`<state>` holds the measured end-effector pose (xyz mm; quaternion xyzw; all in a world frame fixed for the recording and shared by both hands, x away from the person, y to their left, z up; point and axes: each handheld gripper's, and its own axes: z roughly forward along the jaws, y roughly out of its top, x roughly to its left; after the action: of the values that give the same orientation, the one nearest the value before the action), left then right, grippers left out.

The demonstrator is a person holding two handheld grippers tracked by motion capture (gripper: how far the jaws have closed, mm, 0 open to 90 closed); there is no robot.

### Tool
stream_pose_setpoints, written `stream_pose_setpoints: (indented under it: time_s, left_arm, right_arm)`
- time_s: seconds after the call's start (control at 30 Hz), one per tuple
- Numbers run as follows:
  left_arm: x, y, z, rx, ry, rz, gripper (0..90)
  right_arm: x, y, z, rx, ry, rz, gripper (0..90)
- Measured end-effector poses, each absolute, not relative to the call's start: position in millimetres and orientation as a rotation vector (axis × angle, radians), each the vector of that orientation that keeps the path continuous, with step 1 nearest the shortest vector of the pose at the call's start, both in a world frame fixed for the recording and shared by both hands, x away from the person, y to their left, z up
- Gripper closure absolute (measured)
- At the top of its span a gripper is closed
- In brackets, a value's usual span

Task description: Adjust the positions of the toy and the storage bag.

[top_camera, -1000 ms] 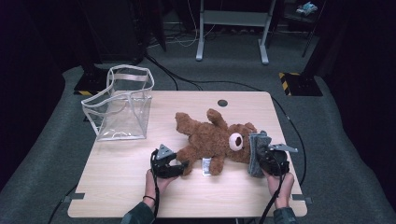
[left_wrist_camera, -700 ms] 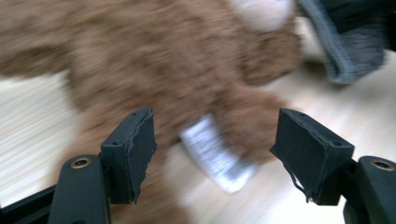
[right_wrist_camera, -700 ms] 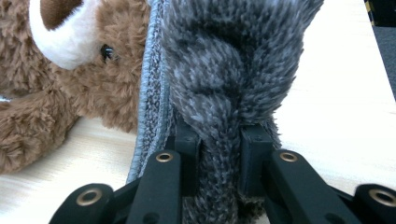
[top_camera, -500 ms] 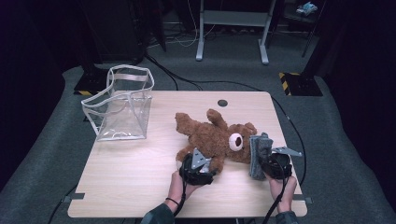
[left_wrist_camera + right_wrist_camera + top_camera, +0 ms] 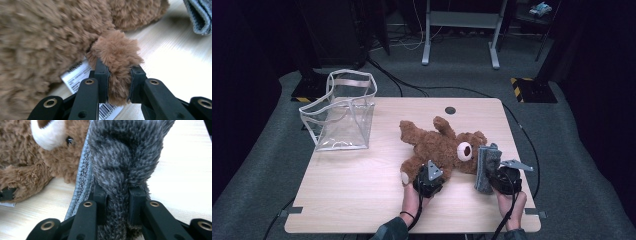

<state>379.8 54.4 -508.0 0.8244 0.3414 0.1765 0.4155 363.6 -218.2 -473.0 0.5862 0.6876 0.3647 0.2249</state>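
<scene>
High view: brown teddy bear [image 5: 439, 147] lying mid-table, clear bag [image 5: 343, 117] well to its left, grey cloth [image 5: 486, 167] touching its head. Left gripper view: left gripper [image 5: 117, 80] has just been closing, clamped on the bear's limb beside a white label [image 5: 75, 75]. Right gripper view: right gripper [image 5: 117, 201] clamped on the cloth, just beside the bear's head.

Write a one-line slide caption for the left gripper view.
Left hand-held gripper pinching the brown teddy bear's plush limb beside its white label.
</scene>
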Motion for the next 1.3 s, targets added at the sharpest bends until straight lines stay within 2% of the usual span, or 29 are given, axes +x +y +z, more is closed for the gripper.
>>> stream_pose_setpoints:
  time_s: [0.27,0.43,0.47,0.73,1.0,1.17,1.3]
  left_arm:
    - [383,68,-479,1.975,0.855,0.402,76.2]
    - [385,68,-467,1.948,0.854,0.394,76.5]
    - [386,67,-463,1.942,0.852,0.391,76.5]
    - [391,56,-445,1.897,0.841,0.358,76.5]
    - [392,56,-443,1.875,0.847,0.339,76.6]
    - [391,55,-441,1.875,0.844,0.341,76.5]
    - [393,51,-440,1.873,0.855,0.346,76.5]
  right_arm:
    - [360,-198,-451,1.533,1.869,1.081,73.5]
    - [360,-174,-435,1.452,1.891,1.132,73.4]
    - [359,-158,-429,1.405,1.910,1.134,73.5]
    - [350,-123,-439,1.331,1.964,1.171,73.5]
    - [376,-142,-461,1.405,1.939,1.018,73.5]
    - [373,-151,-457,1.412,1.888,1.001,73.3]
    - [365,-134,-449,1.360,1.920,1.100,73.5]
